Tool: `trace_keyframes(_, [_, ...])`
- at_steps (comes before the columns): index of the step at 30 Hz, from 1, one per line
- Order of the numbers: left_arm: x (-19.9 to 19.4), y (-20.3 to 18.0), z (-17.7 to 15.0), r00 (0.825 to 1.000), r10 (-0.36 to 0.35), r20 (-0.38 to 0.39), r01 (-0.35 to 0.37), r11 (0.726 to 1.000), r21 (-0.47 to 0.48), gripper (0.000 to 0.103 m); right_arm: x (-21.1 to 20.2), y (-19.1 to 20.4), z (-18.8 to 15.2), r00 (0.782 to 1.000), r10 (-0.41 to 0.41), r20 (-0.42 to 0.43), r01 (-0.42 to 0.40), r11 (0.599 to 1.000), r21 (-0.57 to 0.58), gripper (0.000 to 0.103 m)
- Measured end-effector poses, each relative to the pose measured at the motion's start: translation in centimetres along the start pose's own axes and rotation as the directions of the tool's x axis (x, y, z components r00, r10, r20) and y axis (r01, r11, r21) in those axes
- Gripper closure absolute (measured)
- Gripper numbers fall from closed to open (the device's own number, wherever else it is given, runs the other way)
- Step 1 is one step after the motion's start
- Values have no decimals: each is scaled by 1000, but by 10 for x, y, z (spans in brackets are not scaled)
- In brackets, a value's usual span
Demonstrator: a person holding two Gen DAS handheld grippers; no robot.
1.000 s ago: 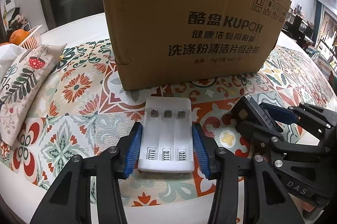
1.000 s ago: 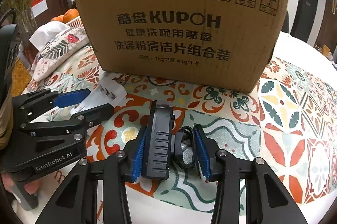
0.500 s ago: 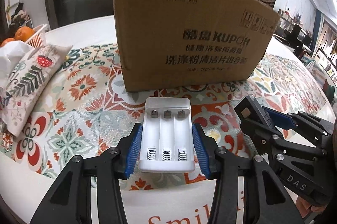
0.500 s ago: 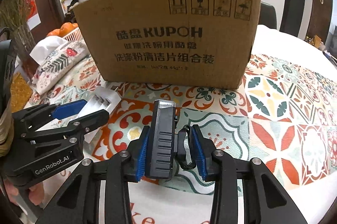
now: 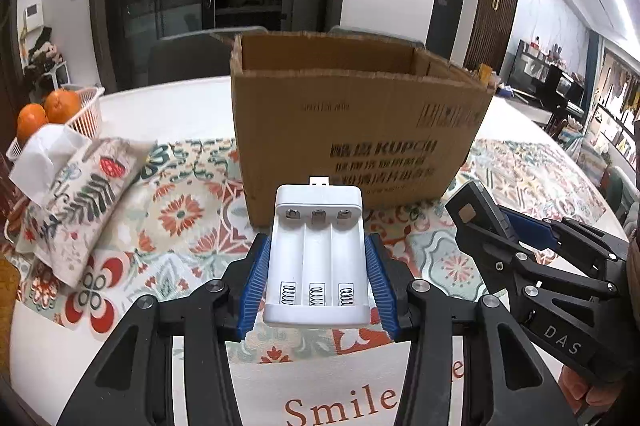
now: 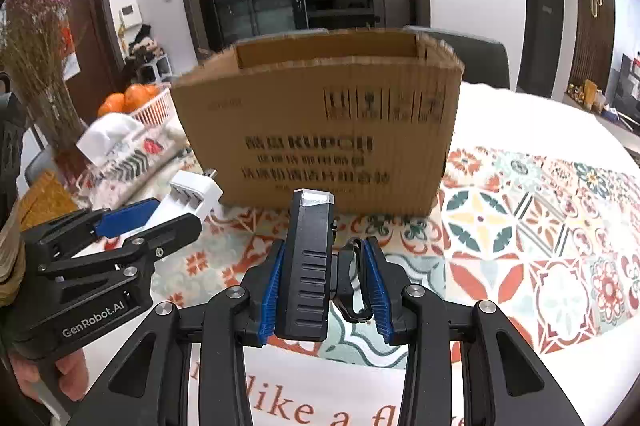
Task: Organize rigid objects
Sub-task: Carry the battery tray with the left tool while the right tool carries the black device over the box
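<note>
Left tongs (image 5: 316, 280): clamped on the white battery charger (image 5: 317, 262), blue pads against its two long sides. Charger held clear of the tabletop (image 5: 52, 354), three empty slots face up, long axis running straight forward along the fingers, USB plug at the far end pointing toward the box.

Right tongs (image 6: 322, 282): clamped on the black device (image 6: 308, 266), which stands on edge between the pads with a looped strap bunched against the right pad. Long axis forward, pale tip toward the box. Exact kind of device cannot be told. Also held above the tabletop.

The two tongs are side by side, left tongs left of right, at much the same nearness to the box; neither is clearly the closer.

Patterned cloth (image 5: 180, 226): floral tile print, spread over the tabletop under both tongs and under the box.

Cardboard box (image 5: 360, 130): directly ahead of both tongs, standing on the cloth, top open, flaps gone or folded in. Its near rim sits higher than both held items in these views, with only a sliver of inner wall showing. Judgement: the drop-off turns on height, as each item must rise above that rim, then go forward and down, end first.

Beyond, left: fabric tissue cover (image 5: 76, 202), then a white basket of oranges (image 5: 64, 114).
</note>
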State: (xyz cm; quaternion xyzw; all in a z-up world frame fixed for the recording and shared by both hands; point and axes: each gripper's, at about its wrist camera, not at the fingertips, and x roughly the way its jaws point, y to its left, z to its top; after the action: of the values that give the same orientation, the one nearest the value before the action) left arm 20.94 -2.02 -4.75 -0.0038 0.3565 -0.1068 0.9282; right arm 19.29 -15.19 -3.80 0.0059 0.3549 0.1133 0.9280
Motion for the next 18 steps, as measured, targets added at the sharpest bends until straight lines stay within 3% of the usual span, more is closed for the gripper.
trace_keyframes(18, [-47,-3,34,992,-1,128,-2,1000,22,56,-47,14,34,989,-4,145,4,1000,0,64])
